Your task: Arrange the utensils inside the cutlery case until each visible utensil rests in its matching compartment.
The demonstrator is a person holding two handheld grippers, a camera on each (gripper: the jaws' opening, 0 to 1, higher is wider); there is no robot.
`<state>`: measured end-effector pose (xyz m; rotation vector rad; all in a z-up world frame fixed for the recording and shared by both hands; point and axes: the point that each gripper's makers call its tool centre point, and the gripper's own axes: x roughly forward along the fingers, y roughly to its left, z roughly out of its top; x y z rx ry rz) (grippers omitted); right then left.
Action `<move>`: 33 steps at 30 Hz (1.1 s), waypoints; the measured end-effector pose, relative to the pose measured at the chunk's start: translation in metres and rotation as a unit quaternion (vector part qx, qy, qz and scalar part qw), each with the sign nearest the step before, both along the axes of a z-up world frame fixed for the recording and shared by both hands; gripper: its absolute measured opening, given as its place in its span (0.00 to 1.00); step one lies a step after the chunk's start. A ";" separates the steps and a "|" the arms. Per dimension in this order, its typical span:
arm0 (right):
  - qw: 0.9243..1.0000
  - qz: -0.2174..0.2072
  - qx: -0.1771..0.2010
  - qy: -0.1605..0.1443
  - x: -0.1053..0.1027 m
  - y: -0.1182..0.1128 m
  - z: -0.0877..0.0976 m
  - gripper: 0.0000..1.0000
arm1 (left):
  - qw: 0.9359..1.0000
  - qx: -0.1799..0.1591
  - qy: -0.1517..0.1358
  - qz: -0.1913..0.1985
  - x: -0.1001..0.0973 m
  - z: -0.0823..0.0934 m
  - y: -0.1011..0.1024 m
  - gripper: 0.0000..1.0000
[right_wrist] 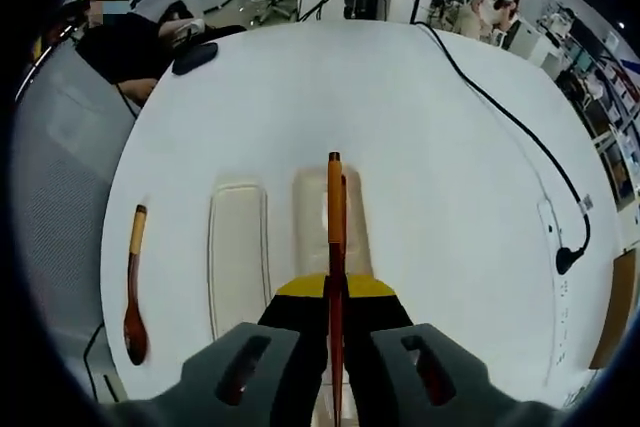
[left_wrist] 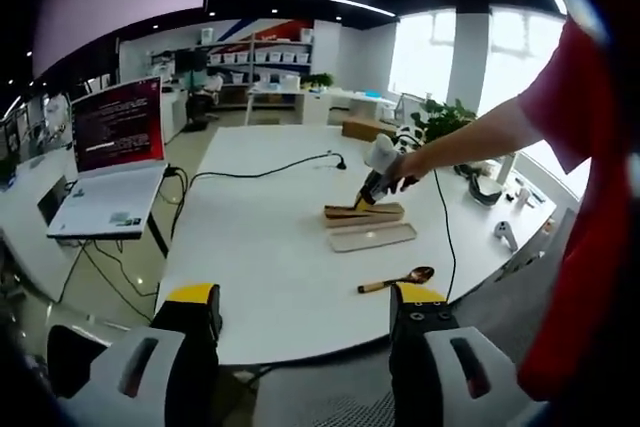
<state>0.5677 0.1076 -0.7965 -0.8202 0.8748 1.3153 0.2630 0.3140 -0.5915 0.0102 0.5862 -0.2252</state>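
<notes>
Chopsticks [right_wrist: 335, 237] clamped in my right tongs [right_wrist: 336, 297] over the case [right_wrist: 305, 217]; left tongs [left_wrist: 305, 322] gape empty; next, lower them in.

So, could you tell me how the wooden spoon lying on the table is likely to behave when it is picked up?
The spoon looks stiff and probably light: slim wooden handle, small bowl. Lying flat on the smooth table, it may slide before the jaws catch it.

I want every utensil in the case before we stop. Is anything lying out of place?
Yes: a wooden spoon lies loose on the white table, left of the case lid, apart from the case.
</notes>
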 end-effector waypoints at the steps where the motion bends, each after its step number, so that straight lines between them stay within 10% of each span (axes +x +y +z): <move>1: 1.000 0.001 0.000 0.001 -0.001 0.000 -0.001 0.01 | 1.000 0.000 0.001 0.000 0.000 0.000 0.000 0.71; 33: 0.999 -0.031 -0.019 0.005 0.004 -0.009 -0.005 0.03 | 1.000 -0.009 0.007 -0.002 -0.002 -0.001 -0.006 0.68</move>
